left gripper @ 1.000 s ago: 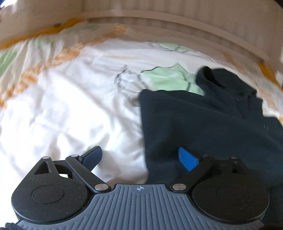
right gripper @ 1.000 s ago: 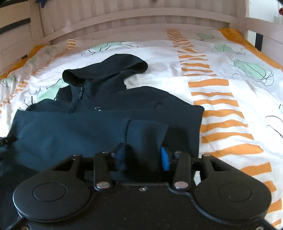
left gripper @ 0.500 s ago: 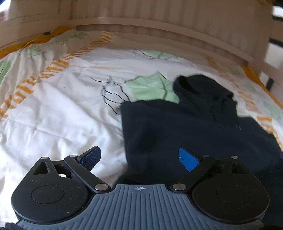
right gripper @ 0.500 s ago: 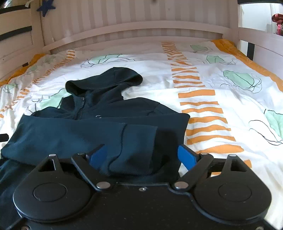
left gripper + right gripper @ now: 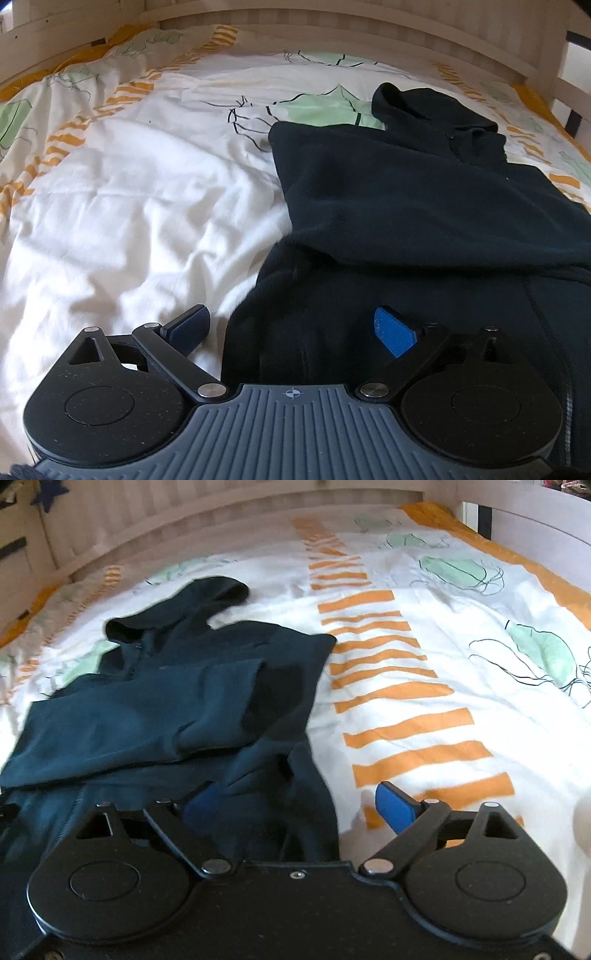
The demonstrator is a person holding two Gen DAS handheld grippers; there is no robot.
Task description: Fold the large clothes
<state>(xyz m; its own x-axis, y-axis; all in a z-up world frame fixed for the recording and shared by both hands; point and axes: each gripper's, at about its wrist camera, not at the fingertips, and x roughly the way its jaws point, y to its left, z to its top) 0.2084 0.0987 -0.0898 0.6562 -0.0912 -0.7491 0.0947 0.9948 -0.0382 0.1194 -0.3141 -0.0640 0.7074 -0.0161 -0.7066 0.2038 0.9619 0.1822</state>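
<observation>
The dark hooded jacket [image 5: 177, 701] is found lying on the bed [image 5: 461, 672], hood [image 5: 207, 598] toward the headboard at 12 o'clock in the right wrist view. One sleeve [image 5: 155, 716] has been laid across the body of the jacket, its cuff ending at about 1 o'clock from the garment's centre.

The change noted: a second ago that sleeve was pinched in the right tool [image 5: 299, 806]. The jaws of the right tool have just been opening, and the sleeve is now released and left resting flat on the jacket. The jaws are now seen wide apart, one blue pad over the lower jacket fabric at 9 o'clock, the other over the striped bedcover at 3 o'clock; nothing is pressed between them. Compared with the earlier views, the sleeve cuff now appears farther from the tool, so a withdrawal toward the hem is judged.

The left tool [image 5: 291, 326] is observed with jaws apart, as in the earlier views, astride the jacket's left edge: one pad over white bedding, the other over dark fabric. Nothing is gripped.

Assessment: the sleeve fold is judged complete. The lower body of the jacket is not yet folded, and both tools are judged placed near the hem end for that step.
</observation>
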